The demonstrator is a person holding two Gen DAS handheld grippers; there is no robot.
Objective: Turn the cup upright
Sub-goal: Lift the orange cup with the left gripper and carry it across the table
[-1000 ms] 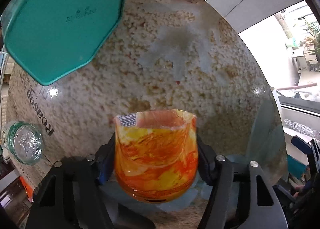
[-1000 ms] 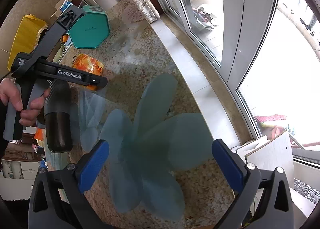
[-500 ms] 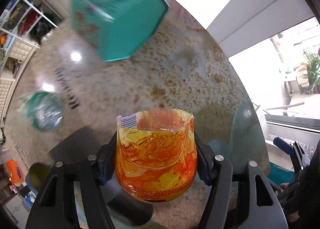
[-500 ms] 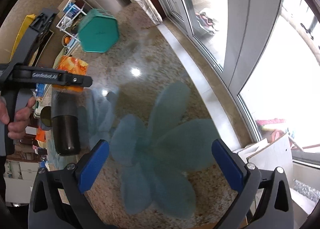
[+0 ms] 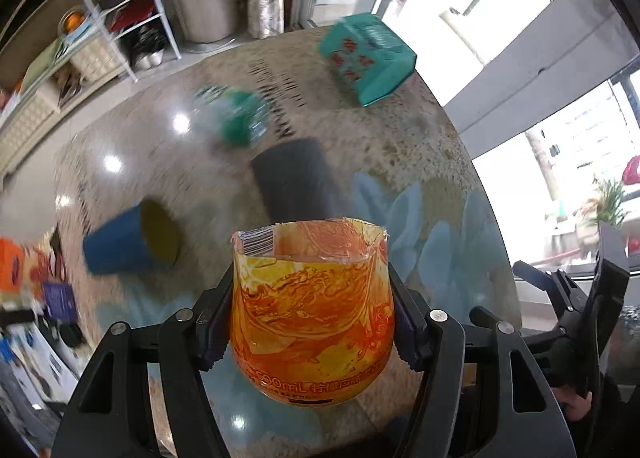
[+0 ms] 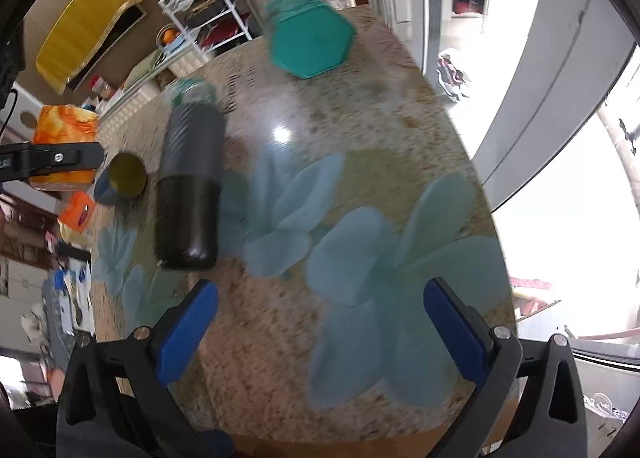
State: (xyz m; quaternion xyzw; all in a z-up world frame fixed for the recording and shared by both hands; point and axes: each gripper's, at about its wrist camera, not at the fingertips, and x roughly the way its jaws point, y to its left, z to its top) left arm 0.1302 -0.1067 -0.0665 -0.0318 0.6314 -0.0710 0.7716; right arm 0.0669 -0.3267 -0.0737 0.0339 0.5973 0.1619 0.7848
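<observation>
Through the left wrist camera we see our left tool (image 5: 312,322) closed on one orange cup (image 5: 310,310), its two blue pads pressed against the cup's sides; the cup is held off the bench (image 5: 432,145) with its ragged open rim facing away from the camera. Beyond it on the bench we count one dark cylinder (image 5: 296,181) lying down, one blue cup (image 5: 128,242) on its side, one green-labelled bottle (image 5: 236,117), blurred, and one teal hexagonal box (image 5: 366,57). Through the right wrist camera our right tool (image 6: 320,322) is spread wide with nothing between its two blue pads, above the blue flower print on the bench (image 6: 360,117). At the left edge the orange cup (image 6: 64,125) shows, gripped in the left tool (image 6: 52,157), clear of the bench. We again count one dark cylinder (image 6: 190,185), one blue cup (image 6: 120,177), one bottle (image 6: 192,91) and one teal box (image 6: 312,35).
</observation>
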